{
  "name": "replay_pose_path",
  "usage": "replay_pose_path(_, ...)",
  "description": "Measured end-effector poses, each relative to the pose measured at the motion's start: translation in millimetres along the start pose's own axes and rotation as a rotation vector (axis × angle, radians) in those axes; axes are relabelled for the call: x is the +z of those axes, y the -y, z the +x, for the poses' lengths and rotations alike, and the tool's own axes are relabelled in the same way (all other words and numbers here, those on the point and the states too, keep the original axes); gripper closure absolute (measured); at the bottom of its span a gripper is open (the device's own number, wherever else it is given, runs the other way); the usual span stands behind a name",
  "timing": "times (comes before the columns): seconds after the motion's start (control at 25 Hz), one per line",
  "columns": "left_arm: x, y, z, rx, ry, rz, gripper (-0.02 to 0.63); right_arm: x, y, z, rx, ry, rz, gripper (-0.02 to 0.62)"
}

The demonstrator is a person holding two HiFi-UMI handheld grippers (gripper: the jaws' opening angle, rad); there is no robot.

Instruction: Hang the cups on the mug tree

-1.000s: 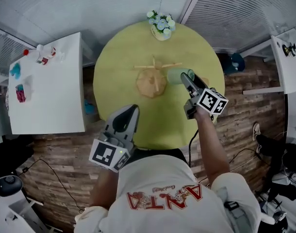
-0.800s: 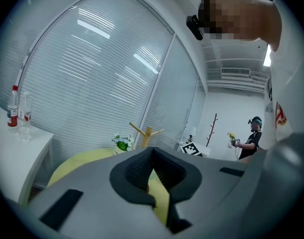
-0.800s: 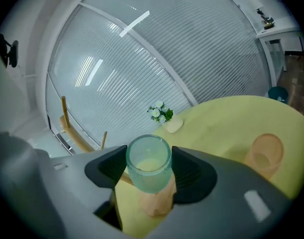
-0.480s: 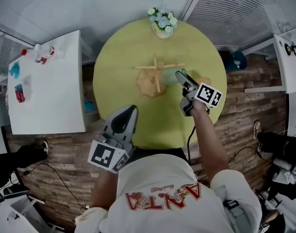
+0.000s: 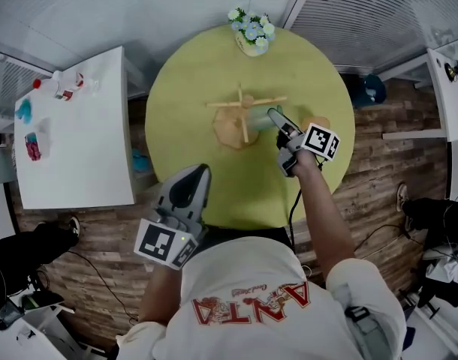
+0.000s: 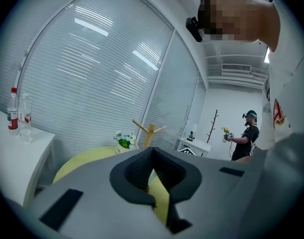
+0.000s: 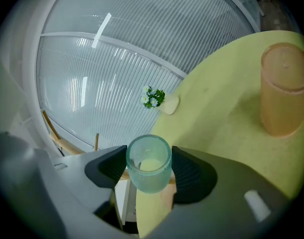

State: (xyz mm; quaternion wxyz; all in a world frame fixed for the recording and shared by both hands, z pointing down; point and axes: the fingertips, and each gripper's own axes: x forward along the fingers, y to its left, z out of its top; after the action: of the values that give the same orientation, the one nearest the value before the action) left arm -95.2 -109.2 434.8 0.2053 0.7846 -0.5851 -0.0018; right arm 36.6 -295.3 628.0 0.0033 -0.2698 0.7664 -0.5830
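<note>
- Right gripper (image 5: 278,120) jaws clamp the green cup (image 7: 148,164) beside the mug tree (image 5: 242,115), mid-bench (image 5: 188,88); a misaligned approach could topple the tree.
- Left gripper (image 5: 200,169), jaws closed and empty, hangs at the near edge.

We take this for a lab or test room set up in an office building, not a home. White blinds (image 6: 102,73) cover glass walls on every side we can see, and an air-conditioning vent (image 6: 235,68) sits in the ceiling. The floor (image 5: 387,178) is wood plank, with cables (image 5: 100,282) lying loose across it. A round table (image 5: 191,88) stands in the middle, with plain white tables (image 5: 79,141) around it. Across the room we see another person (image 6: 244,138) in a headset, holding something out in front.
</note>
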Motion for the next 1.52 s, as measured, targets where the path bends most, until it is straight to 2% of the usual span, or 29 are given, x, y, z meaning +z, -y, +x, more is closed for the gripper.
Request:
replay_pose_path(0.32, -1, 1, 3, -0.005, -0.006, 0.004, 0.597, -5, -2, 3, 0.027, -0.016, -0.028, 0.319)
replay_pose_path(0.48, -2, 0, 4, -0.006, -0.010, 0.005, 0.597, -2, -7, 2, 0.038, 0.004, -0.059, 0.282)
replay_pose_path(0.76, 0, 5, 6, -0.030, -0.010, 0.006, 0.597, 8, -9, -28, -0.027, 0.055, -0.171, 0.262)
replay_pose_path(0.92, 7, 11, 10, -0.065, -0.001, 0.015, 0.597, 16, -21, -65, -0.080, 0.119, -0.306, 0.265)
replay_pose_path(0.96, 9, 14, 12, -0.076, 0.003, 0.019, 0.597, 18, -28, -74, -0.090, 0.136, -0.350, 0.279)
replay_pose_path(1.08, 16, 21, 14, -0.109, 0.016, 0.031, 0.597, 17, -51, -101, -0.113, 0.188, -0.471, 0.384)
replay_pose_path(1.12, 18, 23, 14, -0.119, 0.019, 0.033, 0.597, 16, -59, -108, -0.117, 0.204, -0.505, 0.399)
replay_pose_path(1.32, 32, 32, 16, -0.162, 0.037, 0.044, 0.597, 12, -101, -140, -0.130, 0.287, -0.631, 0.525)
replay_pose_path(1.44, 41, 39, 18, -0.193, 0.047, 0.055, 0.597, 7, -123, -158, -0.148, 0.330, -0.704, 0.583)
replay_pose_path(1.52, 46, 46, 19, -0.219, 0.055, 0.065, 0.597, 5, -137, -170, -0.164, 0.356, -0.757, 0.592)
